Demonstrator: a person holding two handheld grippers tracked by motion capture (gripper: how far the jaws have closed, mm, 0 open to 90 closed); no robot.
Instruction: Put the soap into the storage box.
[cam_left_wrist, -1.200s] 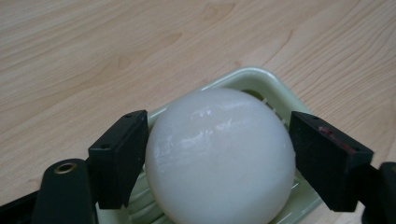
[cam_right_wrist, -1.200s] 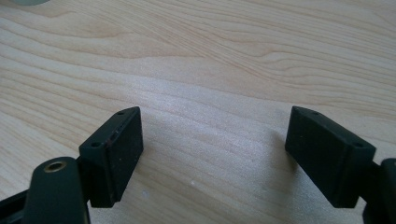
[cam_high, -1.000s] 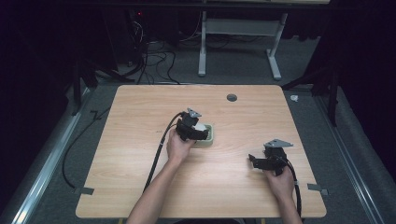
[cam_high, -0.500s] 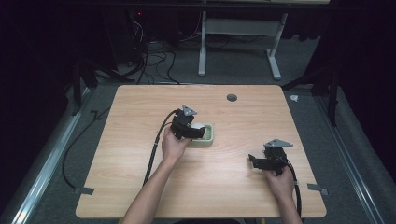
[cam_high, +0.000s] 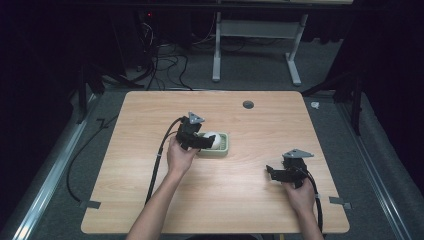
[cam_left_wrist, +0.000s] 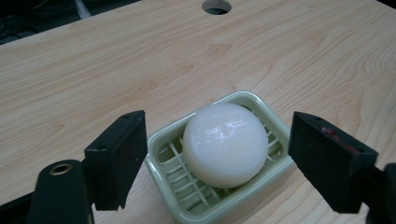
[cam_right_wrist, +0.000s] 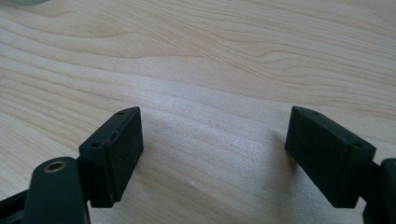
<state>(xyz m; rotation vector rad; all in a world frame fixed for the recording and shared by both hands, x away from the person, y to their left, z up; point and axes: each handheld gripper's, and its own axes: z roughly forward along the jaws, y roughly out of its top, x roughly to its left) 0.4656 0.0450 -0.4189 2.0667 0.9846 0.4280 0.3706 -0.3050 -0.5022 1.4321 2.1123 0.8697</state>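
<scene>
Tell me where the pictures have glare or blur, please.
Left gripper view: soft glare on top of the white soap; the green dish is sharp, the black pads near the lens slightly soft. Right gripper view: a pale sheen on the table. High view: table lit evenly, surroundings very dark.

High view: pale wooden table (cam_high: 260, 200) evenly lit from above, dark surround, slightly soft. Left gripper view sharp; glare patch on round white soap bar (cam_left_wrist: 225, 143). Right gripper view: soft shadows beneath the jaws, sheen on the wood grain, jaws slightly blurred.
</scene>
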